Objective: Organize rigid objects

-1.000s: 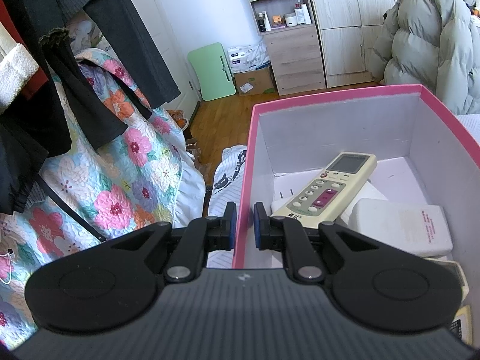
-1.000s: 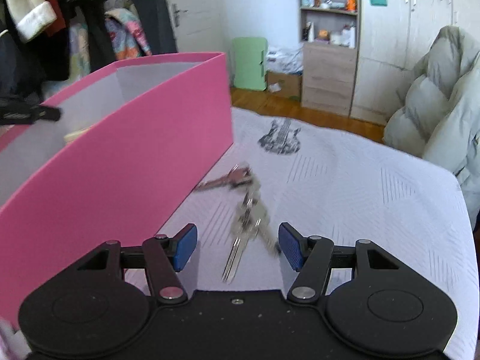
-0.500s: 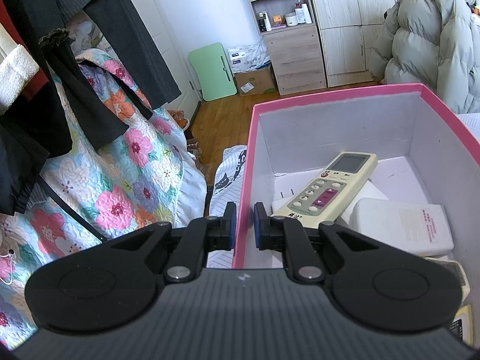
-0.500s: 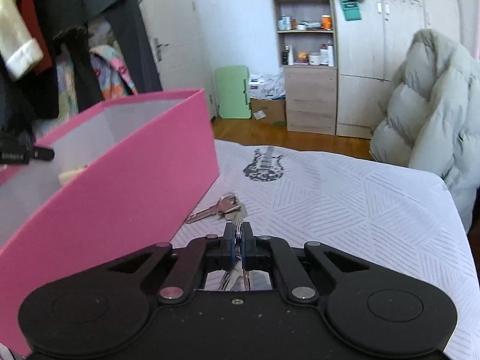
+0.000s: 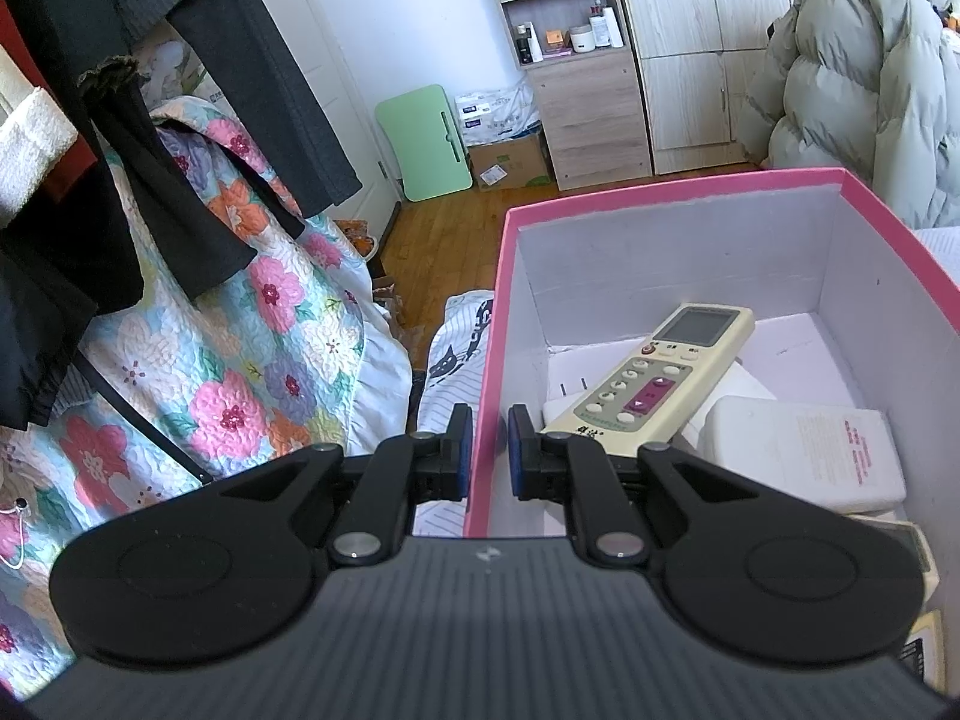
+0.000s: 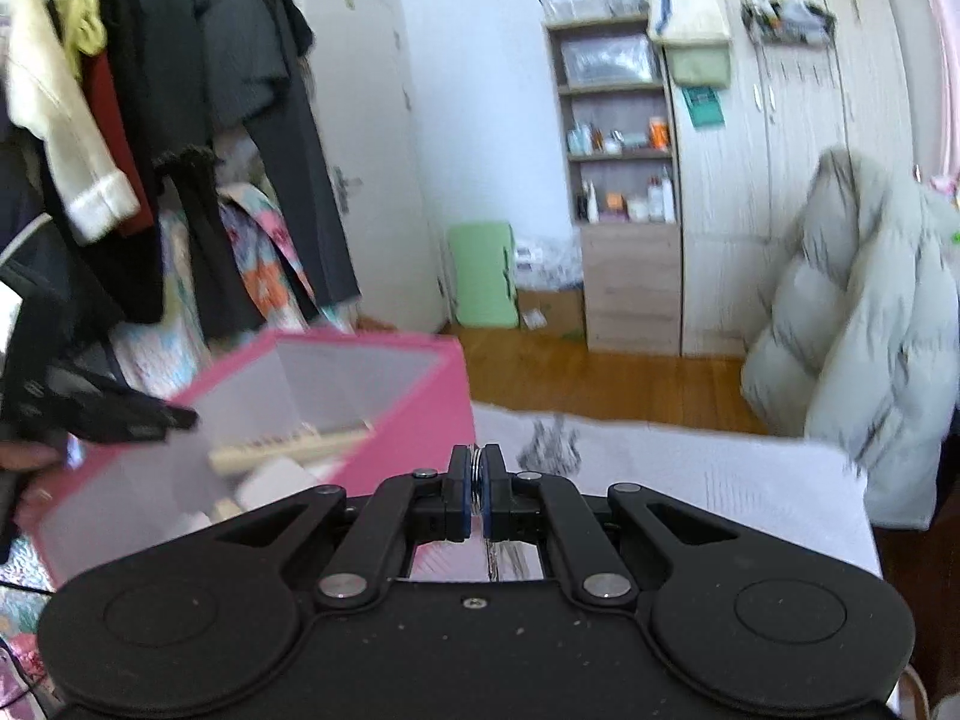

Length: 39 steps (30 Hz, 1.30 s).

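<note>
A pink box with a white inside stands on the bed. It holds a cream remote control lying over white boxes. My left gripper is shut on the box's left wall near the front corner. My right gripper is shut on a bunch of keys, lifted above the bed, to the right of the pink box. Only the key ring and some hanging blades show between the pads. The left gripper shows at the box's left side in the right wrist view.
The white patterned bedspread lies to the right of the box. A floral quilt and hanging dark clothes are on the left. A grey puffer jacket hangs at the right. A wooden shelf unit stands at the far wall.
My right gripper closed on the keys on the bedspread and has lifted them up off the bed. The left gripper has stayed clamped on the box wall.
</note>
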{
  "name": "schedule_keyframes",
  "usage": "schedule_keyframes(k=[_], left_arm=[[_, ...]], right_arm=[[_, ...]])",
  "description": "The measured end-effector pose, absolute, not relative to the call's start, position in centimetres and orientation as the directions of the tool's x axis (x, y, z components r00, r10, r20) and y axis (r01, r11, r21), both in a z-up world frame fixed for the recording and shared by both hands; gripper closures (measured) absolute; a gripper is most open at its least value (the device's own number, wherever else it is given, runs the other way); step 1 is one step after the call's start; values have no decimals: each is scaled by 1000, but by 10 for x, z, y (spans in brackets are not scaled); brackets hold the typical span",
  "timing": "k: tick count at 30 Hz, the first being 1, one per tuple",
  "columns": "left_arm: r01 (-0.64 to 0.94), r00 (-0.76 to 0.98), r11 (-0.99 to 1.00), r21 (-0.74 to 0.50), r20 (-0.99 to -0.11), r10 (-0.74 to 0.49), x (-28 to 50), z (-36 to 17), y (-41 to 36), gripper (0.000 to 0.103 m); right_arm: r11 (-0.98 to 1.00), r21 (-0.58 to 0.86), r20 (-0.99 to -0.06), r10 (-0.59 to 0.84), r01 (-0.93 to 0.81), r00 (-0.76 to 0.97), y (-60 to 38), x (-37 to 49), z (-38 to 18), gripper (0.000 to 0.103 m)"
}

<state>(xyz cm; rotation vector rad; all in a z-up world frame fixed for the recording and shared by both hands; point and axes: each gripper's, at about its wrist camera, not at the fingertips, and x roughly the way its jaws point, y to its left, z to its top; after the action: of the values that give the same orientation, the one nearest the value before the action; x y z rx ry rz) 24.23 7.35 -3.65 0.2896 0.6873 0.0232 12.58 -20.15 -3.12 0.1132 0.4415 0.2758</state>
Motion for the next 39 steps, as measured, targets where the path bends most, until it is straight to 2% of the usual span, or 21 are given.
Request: schedule_keyframes(k=[9,12,16,22,26,28,34,39], left_arm=[[74,776,961,268,-621,114,243,-37,73,91],[75,777,960,270,-620,113,242,-36,74,91],[72,769,959,275,-627,122,243,-36,73,91],[79,774,960,268,-624,111,244,-34,73,91],[85,777,961,264,-621,102,242,-35,73,91],[84,779,962,261,-619,100,242,-35,73,91],[86,780,961,263,-618,99,243,-34,71,90],[85,781,960,265,-616,101,243,-34,71,90]], right_arm=[[885,229,-338,462,-405,820,-172,113,19,98],[851,248,-350,524,-463,777,-155,115,22,98],[816,249,-435,576,-522,693,-125,131,12,98],[830,178,-571,524,-528,631,-86,172,-24,99],[846,127,-610,478,-517,632,-74,194,-32,98],[864,111,-593,454,-491,665,-74,197,-30,92],[888,119,-545,432,-444,718,-98,179,-14,91],[921,96,-542,366,-377,756,-138,155,-7,79]])
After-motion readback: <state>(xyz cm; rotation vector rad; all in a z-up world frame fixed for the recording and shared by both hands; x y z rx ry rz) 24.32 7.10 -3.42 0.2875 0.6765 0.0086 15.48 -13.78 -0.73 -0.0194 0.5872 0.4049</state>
